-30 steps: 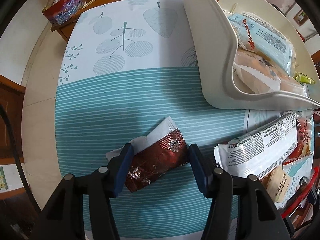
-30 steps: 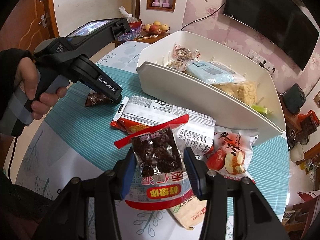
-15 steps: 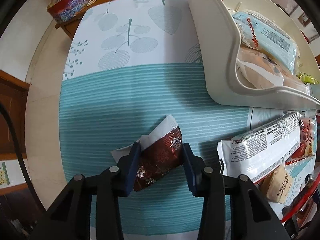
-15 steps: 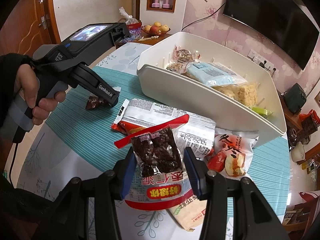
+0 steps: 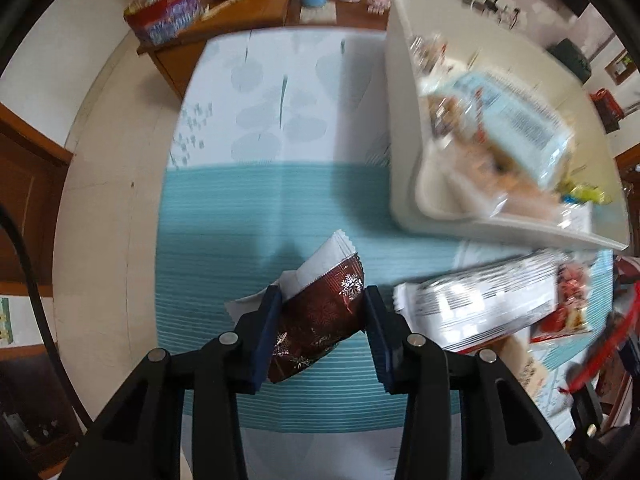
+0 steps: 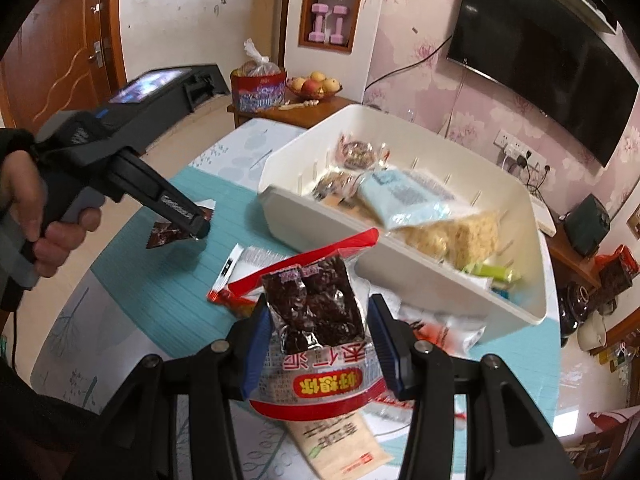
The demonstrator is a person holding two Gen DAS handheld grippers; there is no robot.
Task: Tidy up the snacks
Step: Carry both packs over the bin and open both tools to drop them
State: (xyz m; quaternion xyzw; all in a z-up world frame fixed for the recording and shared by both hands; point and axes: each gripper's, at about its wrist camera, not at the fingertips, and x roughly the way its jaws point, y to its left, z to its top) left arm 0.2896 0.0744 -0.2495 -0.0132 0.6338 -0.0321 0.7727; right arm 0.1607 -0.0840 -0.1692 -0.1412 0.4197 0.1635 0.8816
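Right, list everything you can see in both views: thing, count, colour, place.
dark red foil packet: one, maroon with silver snowflakes, between the left claw's pads, off the cloth
date packet: one, clear with red trim, in the right claw
white bin: one, cream, on the table, holding several snacks
light blue packet: one, inside the bin
puffed rice bars: pale yellow, count unclear, inside the bin
long white packet: one, lying beside the bin
tablecloth: one, teal stripes and white leaf print
fruit bowl: one, on the wooden side table
pink dumbbells: two, in the wall niche
television: one, black, on the wall
left claw: black, blue pads
right claw: black, blue pads
hand: one, holding the left claw's handle
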